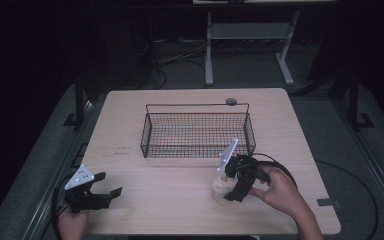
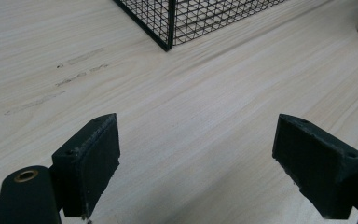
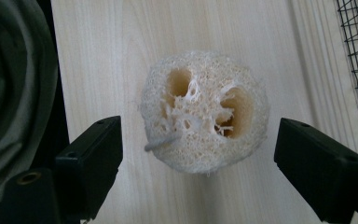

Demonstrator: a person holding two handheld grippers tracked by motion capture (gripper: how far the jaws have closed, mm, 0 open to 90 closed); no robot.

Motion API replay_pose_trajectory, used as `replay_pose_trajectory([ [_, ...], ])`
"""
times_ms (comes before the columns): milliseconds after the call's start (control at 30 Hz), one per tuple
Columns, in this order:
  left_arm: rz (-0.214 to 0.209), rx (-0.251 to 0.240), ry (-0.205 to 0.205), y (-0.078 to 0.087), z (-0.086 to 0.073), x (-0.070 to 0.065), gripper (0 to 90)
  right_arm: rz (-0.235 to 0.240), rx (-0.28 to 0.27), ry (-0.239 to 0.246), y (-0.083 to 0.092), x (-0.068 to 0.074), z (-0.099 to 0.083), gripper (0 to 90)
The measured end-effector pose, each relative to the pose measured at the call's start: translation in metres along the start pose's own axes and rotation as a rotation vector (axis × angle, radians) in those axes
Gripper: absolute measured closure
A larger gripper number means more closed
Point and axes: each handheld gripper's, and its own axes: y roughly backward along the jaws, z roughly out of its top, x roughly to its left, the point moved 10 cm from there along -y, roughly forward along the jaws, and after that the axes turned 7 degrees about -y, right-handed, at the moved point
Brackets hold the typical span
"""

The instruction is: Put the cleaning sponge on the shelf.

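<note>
Loofah sponge [image 3: 204, 112] stands on the worktop [image 1: 180, 200], just in front of the wire basket's [image 1: 197, 131] right front corner, and I use that basket as my marker for everything else. In my right gripper view the sponge sits end-up, its holes facing the camera, a short string sticking out of its near side. My right gripper [image 1: 232, 190] is over it, and its fingers [image 3: 91, 163] are spread apart on either side of the sponge without touching it; I see bare wood between each pad and the sponge. The basket's mesh shows at the edge of that view, near the sponge. My left gripper [image 1: 107, 185] is well off from the basket's left front corner, near the worktop's front edge, its fingers [image 2: 91, 161] released and wide, with bare wood between them. The basket corner [image 2: 170, 23] lies ahead of it.
</note>
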Motion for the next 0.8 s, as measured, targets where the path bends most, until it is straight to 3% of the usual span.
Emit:
replay_pose_trajectory([
  [533, -0.001, -0.002, 0.002, 0.0, 0.0, 0.0, 13.7, 0.024, 0.018, 0.018, -0.01, 0.002, 0.008, 20.0],
  [800, -0.001, -0.002, 0.0, 0.001, 0.0, 0.0, 13.7, 0.009, 0.029, 0.013, -0.013, 0.0, 0.009, 24.7],
])
